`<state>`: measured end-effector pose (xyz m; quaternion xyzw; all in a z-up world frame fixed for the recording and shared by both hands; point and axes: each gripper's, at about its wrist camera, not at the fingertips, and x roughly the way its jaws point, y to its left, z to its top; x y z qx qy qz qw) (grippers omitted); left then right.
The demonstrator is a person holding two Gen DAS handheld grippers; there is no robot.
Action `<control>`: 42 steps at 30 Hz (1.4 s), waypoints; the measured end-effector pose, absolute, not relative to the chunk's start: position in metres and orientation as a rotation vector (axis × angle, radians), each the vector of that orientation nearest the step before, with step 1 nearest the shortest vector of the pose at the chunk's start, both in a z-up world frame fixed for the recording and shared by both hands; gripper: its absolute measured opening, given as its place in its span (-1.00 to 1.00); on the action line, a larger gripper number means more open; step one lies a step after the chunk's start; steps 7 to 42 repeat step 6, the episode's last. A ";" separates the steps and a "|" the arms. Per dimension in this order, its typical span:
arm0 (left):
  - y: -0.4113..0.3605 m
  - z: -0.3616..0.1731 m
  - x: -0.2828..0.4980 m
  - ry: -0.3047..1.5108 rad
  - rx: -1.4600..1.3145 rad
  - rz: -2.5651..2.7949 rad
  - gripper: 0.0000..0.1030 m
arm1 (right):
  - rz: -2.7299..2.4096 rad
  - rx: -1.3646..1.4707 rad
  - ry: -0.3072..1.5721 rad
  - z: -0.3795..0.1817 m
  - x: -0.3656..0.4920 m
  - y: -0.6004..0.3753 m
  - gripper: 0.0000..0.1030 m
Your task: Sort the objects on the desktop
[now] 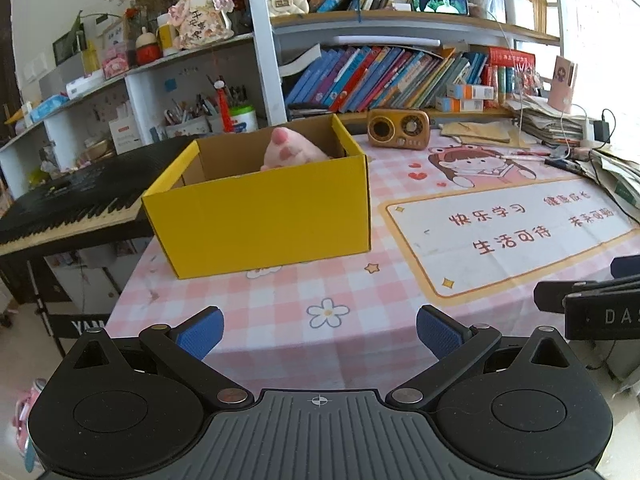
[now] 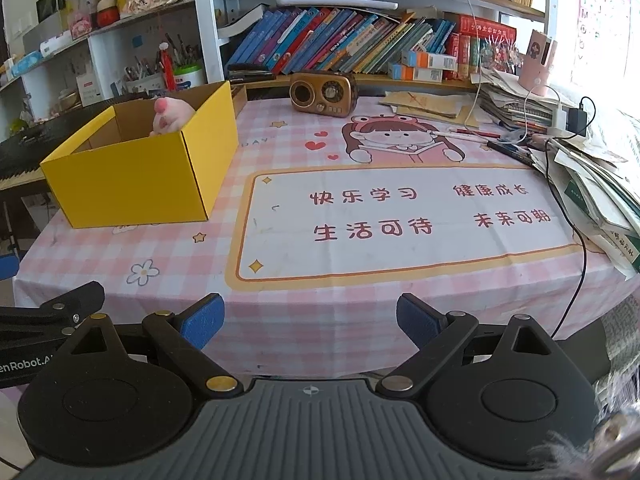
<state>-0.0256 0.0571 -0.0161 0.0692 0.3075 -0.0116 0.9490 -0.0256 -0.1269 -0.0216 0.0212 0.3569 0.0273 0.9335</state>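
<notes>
A yellow cardboard box (image 1: 264, 216) (image 2: 136, 176) stands open on the left part of the pink checked tablecloth (image 1: 288, 312) (image 2: 320, 320). A pink plush paw (image 1: 292, 150) (image 2: 170, 118) sticks up out of it. My left gripper (image 1: 320, 332) hovers over the table's near edge, open, with nothing between its blue pads, a stretch short of the box. My right gripper (image 2: 310, 324) is open too, empty, over the near edge in front of the printed panel. A brown retro radio (image 1: 398, 129) (image 2: 323, 93) sits at the back.
Pens (image 2: 508, 150) and a stack of papers and books (image 2: 592, 184) crowd the right side with a charger cable (image 2: 580, 264). Bookshelves (image 2: 340, 44) line the back. A black keyboard (image 1: 68, 208) stands left of the table. The other gripper's body (image 1: 600, 304) shows at the right edge.
</notes>
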 end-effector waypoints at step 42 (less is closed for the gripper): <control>0.060 -0.016 -0.023 0.621 0.129 -0.020 1.00 | 0.057 0.046 0.745 -0.023 -0.020 -0.127 0.81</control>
